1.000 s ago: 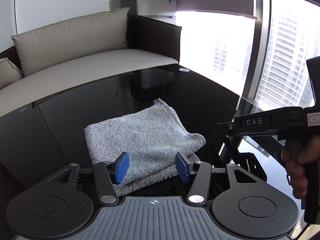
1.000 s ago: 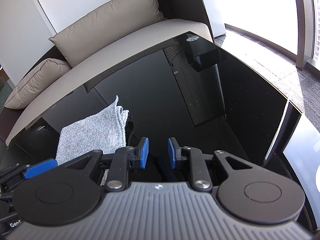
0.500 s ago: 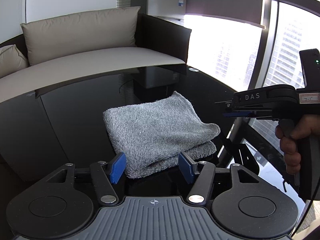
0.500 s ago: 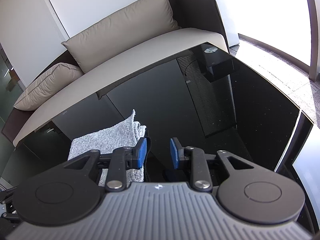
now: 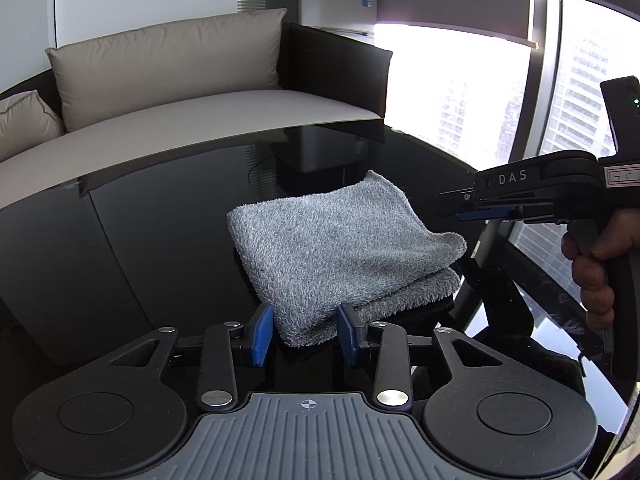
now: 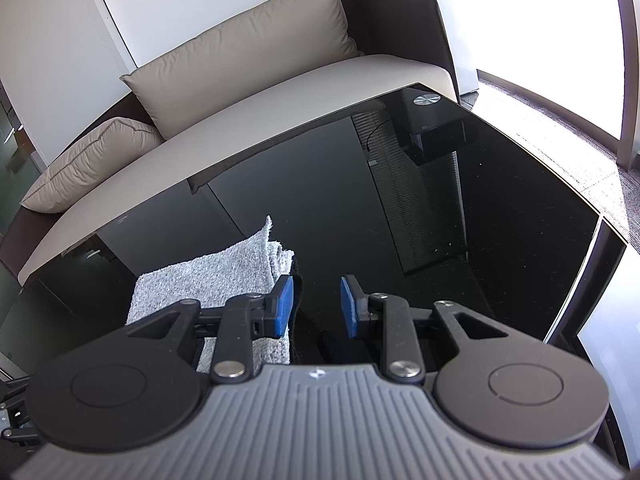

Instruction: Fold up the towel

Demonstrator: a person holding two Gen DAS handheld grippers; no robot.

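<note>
A grey towel point(image 5: 340, 244) lies folded in a thick stack on the black glass table point(image 5: 160, 240). My left gripper point(image 5: 306, 334) is open and empty, its blue pads on either side of the towel's near corner, slightly above and short of it. My right gripper point(image 6: 316, 306) is open and empty over bare glass, just right of the towel point(image 6: 212, 280). In the left wrist view the right gripper point(image 5: 452, 204) hangs in the air right of the towel, held by a hand.
A beige sofa point(image 5: 200, 120) with cushions runs along the table's far edge. The table's right edge point(image 6: 600, 220) drops toward a bright window and carpeted floor. A small dark box point(image 6: 432, 128) shows at the far corner.
Both grippers have drawn back and risen from the towel. The left gripper's pads, which were over the towel, now sit at its near corner. The right gripper's jaws have opened slightly wider.
</note>
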